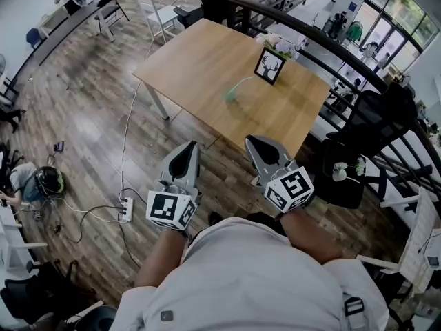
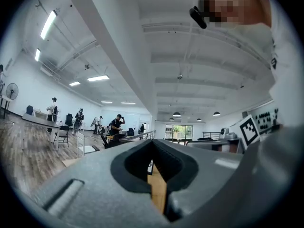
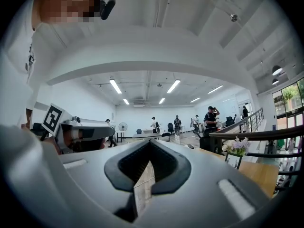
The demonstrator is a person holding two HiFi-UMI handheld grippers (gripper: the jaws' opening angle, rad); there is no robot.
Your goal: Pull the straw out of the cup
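A pale green cup [image 1: 231,96] stands on the wooden table [image 1: 200,67], with a light straw [image 1: 244,82] leaning out of it to the right. Both grippers are held side by side over the floor, short of the table's near edge and well apart from the cup. The left gripper [image 1: 186,158] has its jaws together with nothing in them, and so does the right gripper [image 1: 260,147]. In the left gripper view the jaws [image 2: 153,145] meet over a sliver of table. In the right gripper view the jaws [image 3: 151,145] are likewise shut and empty.
A black picture frame [image 1: 269,65] and flowers [image 1: 279,45] stand at the table's far side. A curved black railing [image 1: 324,43] and a black chair [image 1: 375,126] lie right. A power strip with cables [image 1: 126,209] lies on the floor left. People stand far off.
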